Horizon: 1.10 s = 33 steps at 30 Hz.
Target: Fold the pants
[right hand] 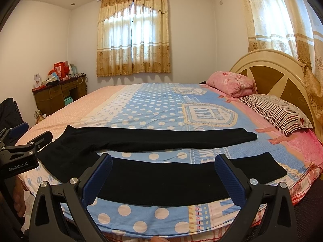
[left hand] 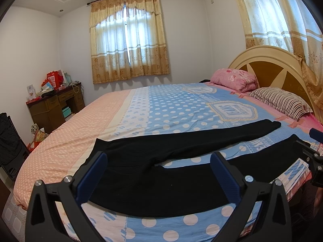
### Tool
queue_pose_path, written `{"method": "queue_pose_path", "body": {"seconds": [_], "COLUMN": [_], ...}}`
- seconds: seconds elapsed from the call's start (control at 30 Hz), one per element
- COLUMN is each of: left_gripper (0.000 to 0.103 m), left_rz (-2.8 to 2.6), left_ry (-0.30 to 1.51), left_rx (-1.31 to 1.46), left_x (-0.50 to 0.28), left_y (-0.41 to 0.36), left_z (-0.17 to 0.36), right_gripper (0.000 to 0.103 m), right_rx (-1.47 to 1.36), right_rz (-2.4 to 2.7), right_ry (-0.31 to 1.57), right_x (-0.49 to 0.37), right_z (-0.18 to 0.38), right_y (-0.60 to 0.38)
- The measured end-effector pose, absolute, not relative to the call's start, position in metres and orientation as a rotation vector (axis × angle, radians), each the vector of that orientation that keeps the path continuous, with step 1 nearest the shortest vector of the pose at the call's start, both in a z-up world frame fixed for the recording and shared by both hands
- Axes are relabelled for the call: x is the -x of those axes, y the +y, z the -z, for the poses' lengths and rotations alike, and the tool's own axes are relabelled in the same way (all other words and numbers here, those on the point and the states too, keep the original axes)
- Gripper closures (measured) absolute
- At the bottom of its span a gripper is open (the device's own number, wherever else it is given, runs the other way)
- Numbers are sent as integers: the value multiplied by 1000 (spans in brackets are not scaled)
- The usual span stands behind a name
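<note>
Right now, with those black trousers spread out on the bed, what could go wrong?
The black pants lie with legs splayed apart, so a fold could end up crooked. The near leg runs close to the bed's edge, and a careless tug might drag it off. Both the left gripper and right gripper are open, so a shallow pinch could grab the dotted bedsheet too.

- Pants [left hand: 161,171]: plain black.
- Bedspread [right hand: 153,109]: blue with white dots, peach at the foot.
- Pillows: one pink floral [right hand: 232,82], one dark-striped [right hand: 276,111].
- Curtains [left hand: 129,40]: cream and gold.
- Gripper pads [right hand: 99,179]: blue.
</note>
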<state>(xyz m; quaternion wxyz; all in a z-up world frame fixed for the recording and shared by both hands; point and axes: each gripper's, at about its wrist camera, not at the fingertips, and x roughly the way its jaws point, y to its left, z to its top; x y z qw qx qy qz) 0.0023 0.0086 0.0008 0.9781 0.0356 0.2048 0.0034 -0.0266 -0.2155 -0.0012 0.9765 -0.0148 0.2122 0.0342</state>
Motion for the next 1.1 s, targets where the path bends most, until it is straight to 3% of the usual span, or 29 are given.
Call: {"method": "queue_pose_path", "body": {"seconds": [0.63, 1.1], "left_gripper": [0, 0], "left_rz": [-8, -7], "left_ry": [424, 475], "left_rx": [-74, -139], "left_x": [-3, -49], "left_y": [17, 39], "left_z": [4, 31], "right_gripper": [1, 1], "right_rx": [35, 40], "right_rz": [-61, -76], "right_ry": [438, 535], "right_x": [22, -12], "right_z": [6, 41], "right_y": [-216, -226]}}
